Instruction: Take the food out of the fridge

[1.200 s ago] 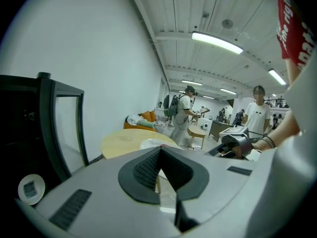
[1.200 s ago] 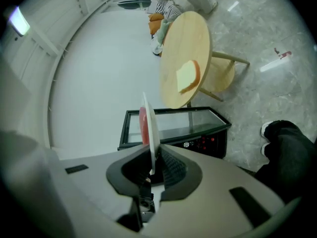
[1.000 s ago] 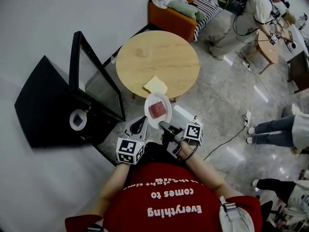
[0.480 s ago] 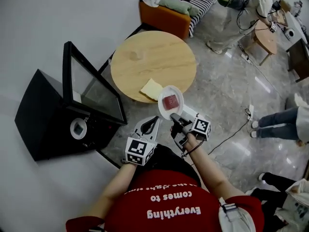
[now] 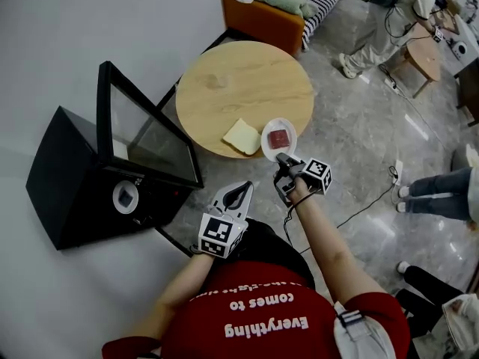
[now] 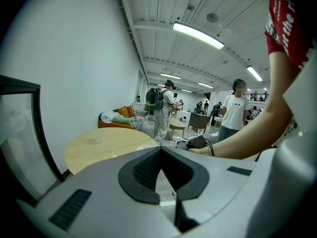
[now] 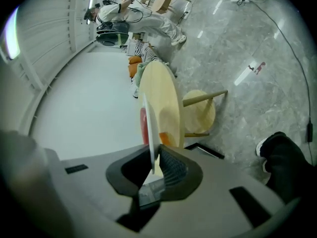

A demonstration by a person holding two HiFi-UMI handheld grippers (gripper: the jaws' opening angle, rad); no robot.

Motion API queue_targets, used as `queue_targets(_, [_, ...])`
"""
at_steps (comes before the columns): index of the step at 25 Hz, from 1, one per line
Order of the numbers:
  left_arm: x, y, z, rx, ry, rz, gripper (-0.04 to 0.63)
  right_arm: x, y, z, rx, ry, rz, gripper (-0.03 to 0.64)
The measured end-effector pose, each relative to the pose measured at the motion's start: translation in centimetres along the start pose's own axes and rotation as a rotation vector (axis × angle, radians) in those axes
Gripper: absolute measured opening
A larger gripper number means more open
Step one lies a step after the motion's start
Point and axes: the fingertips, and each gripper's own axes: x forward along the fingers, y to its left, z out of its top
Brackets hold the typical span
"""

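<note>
My right arm (image 5: 318,234) is stretched out long towards one o'clock, elbow nearly straight. The right gripper (image 5: 283,158) sits at the end of it with its marker cube on the three o'clock side, jaws pinched on the rim of the plate (image 5: 269,146). My left arm (image 5: 178,294) is bent and tucked in. The left gripper (image 5: 241,188) hangs close to my chest at eleven o'clock, nose towards twelve, jaw tips together and nothing between them.
</note>
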Motion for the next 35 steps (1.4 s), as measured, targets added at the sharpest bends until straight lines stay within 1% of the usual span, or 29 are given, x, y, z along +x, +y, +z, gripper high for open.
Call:
queue_targets(3, [0.2,0.2,-0.2,0.009,0.013,0.001,0.002,1.0,-0.9,1.1,0.014,-0.020,-0.047,0.041])
queue_targets(10, [0.4,0.5,-0.4,0.002,0.017,0.008,0.002,2.3,-2.1,2.8,0.063,-0.052,-0.088,0.041])
queue_targets(13, [0.6,0.4,-0.6,0.000,0.014,0.006,0.002,2.7,-2.7,3.1,0.065,-0.052,-0.116,0.041])
queue_targets(15, [0.6,0.5,-0.7,0.000,0.012,0.005,0.002,3.2,-3.0,3.1,0.070,-0.039,-0.151,0.038])
queue_targets(18, [0.5,0.5,-0.8,-0.003,0.012,0.003,0.002,3.8,-3.5,3.0,0.060,-0.016,-0.221,0.031])
queue_targets(23, [0.5,0.7,-0.8,-0.010,0.013,0.006,0.002,4.5,-3.4,3.6,0.015,-0.018,-0.279,0.031])
queue_targets(28, [0.5,0.6,-0.8,-0.013,0.012,0.004,0.002,4.7,-3.3,3.9,-0.110,-0.006,-0.346,0.035])
queue_targets(29, [0.5,0.6,-0.8,-0.013,0.010,0.002,0.002,4.8,-3.4,3.8,-0.137,0.002,-0.364,0.049])
queue_targets(31, [0.5,0.6,-0.6,-0.012,0.008,0.000,0.002,5.1,-3.5,3.6,-0.211,0.035,-0.403,0.116])
queue_targets(33, [0.5,0.7,-0.5,-0.012,0.007,-0.001,0.002,5.2,-3.7,3.4,-0.340,0.083,-0.462,0.155])
queue_targets(35, [0.4,0.8,-0.4,-0.012,0.008,0.002,0.002,4.9,-3.7,3.5,-0.513,0.116,-0.533,0.188])
